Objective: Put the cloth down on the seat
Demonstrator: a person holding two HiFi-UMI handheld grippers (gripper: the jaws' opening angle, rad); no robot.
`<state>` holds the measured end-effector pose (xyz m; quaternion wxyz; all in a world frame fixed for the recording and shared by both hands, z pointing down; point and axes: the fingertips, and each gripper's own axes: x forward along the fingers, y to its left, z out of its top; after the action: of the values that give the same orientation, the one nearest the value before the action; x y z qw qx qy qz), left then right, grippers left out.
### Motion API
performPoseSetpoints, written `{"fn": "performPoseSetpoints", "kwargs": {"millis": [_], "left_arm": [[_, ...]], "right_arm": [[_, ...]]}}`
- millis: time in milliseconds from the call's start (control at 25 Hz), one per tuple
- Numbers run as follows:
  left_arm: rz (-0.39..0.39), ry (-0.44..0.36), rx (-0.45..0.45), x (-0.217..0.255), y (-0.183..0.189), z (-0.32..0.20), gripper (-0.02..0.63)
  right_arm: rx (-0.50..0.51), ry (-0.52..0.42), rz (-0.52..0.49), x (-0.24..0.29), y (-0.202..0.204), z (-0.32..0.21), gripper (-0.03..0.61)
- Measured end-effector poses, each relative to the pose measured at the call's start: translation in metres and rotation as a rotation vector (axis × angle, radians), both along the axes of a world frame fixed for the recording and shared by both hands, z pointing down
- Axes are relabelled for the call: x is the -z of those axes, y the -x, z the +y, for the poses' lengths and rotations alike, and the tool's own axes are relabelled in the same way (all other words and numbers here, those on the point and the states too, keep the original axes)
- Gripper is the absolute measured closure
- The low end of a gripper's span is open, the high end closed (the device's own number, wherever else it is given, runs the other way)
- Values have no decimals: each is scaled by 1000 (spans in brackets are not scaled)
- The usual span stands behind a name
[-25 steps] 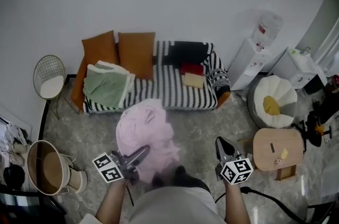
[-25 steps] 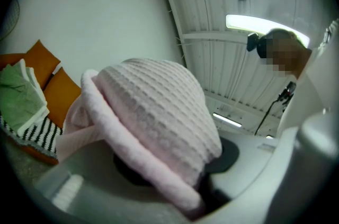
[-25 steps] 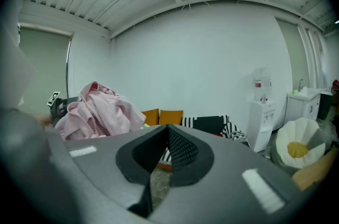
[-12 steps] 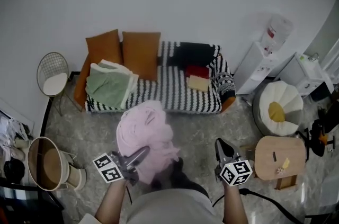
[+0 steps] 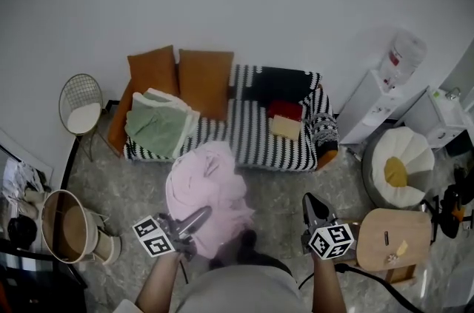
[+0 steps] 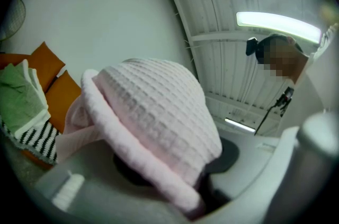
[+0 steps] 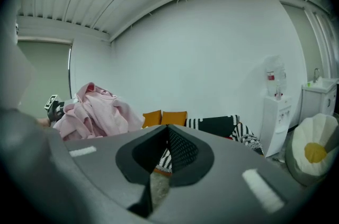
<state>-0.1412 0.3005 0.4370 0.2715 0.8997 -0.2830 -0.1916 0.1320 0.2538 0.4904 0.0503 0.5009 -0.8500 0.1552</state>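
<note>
A bulky pink cloth (image 5: 207, 189) hangs bunched over my left gripper (image 5: 200, 214), which is shut on it; in the left gripper view the waffle-textured cloth (image 6: 159, 117) covers the jaws. The seat is a black-and-white striped sofa (image 5: 252, 138) against the white wall, some way ahead of both grippers. My right gripper (image 5: 311, 202) is held to the right of the cloth, shut with nothing in it. In the right gripper view its jaws (image 7: 167, 130) meet, with the cloth (image 7: 95, 109) to the left and the sofa (image 7: 212, 125) beyond.
On the sofa lie a folded green blanket (image 5: 159, 123), two orange cushions (image 5: 204, 78), a red item (image 5: 285, 110) and a tan one (image 5: 285, 128). A wire chair (image 5: 80, 112) and basket (image 5: 63, 226) stand left; a beanbag (image 5: 400, 167), wooden side table (image 5: 392, 226) and water dispenser (image 5: 385, 93) stand right.
The sofa has come nearer and lower in the head view as both grippers travel toward it. The pink cloth stays held in the left gripper; the right stays shut.
</note>
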Motion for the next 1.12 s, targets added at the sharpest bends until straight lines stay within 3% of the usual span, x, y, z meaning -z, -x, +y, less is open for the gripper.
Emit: {"fn": "performPoseSetpoints", "kwargs": {"millis": [520, 1120], "left_arm": [[-21, 1, 94, 0, -38, -89, 428], [-5, 27, 156, -12, -69, -144, 428]], "right_arm": [[79, -17, -18, 4, -38, -109, 580], [143, 11, -2, -10, -71, -173, 580]]}}
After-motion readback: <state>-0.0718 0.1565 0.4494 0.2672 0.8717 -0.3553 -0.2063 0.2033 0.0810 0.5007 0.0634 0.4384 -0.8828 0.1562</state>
